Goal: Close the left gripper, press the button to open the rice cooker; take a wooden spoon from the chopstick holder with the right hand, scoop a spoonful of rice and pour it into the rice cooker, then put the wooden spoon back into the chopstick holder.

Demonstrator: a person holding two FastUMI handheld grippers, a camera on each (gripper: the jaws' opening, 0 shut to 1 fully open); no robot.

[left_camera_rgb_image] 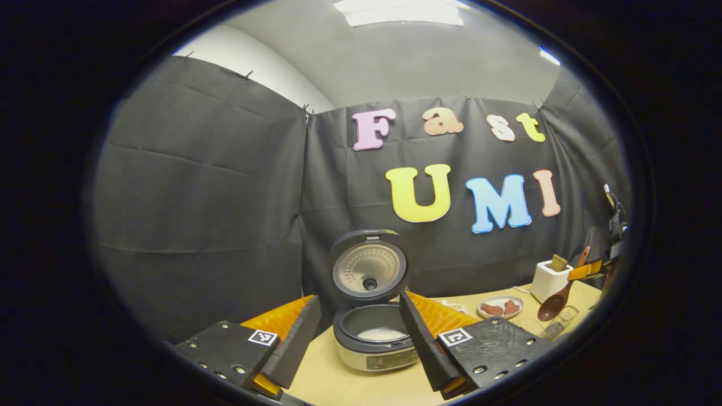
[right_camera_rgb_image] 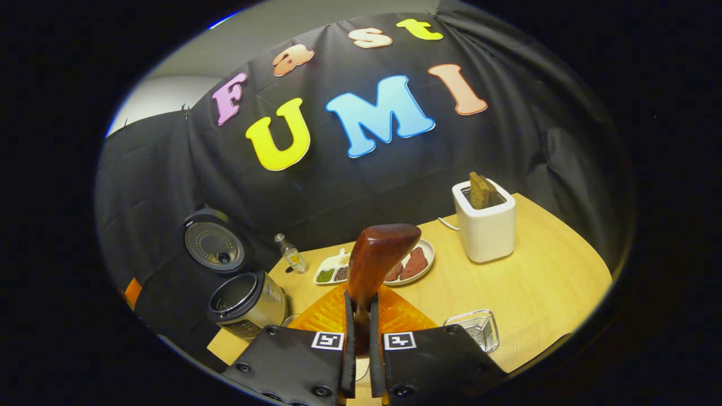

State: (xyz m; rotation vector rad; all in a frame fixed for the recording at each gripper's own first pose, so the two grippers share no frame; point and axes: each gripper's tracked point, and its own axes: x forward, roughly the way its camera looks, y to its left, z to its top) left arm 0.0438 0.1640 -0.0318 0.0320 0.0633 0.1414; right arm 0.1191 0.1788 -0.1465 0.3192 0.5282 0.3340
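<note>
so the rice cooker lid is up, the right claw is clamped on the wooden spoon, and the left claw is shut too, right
Not quite: the left claw is open, its fingers spread wide with the rice cooker showing between them in the left gripper view. The rest holds: the lid is up, and the right claw is clamped on the wooden spoon.

Rice cooker (left_camera_rgb_image: 375, 337) lid (left_camera_rgb_image: 368, 268) stands upright; open pot reachable from above and front.

White toaster (right_camera_rgb_image: 485, 228) holding bread (right_camera_rgb_image: 481, 190) at two o'clock; plate (right_camera_rgb_image: 424, 260), small bottle (right_camera_rgb_image: 291, 254) near centre; clear container (right_camera_rgb_image: 475, 329) at five.
</note>
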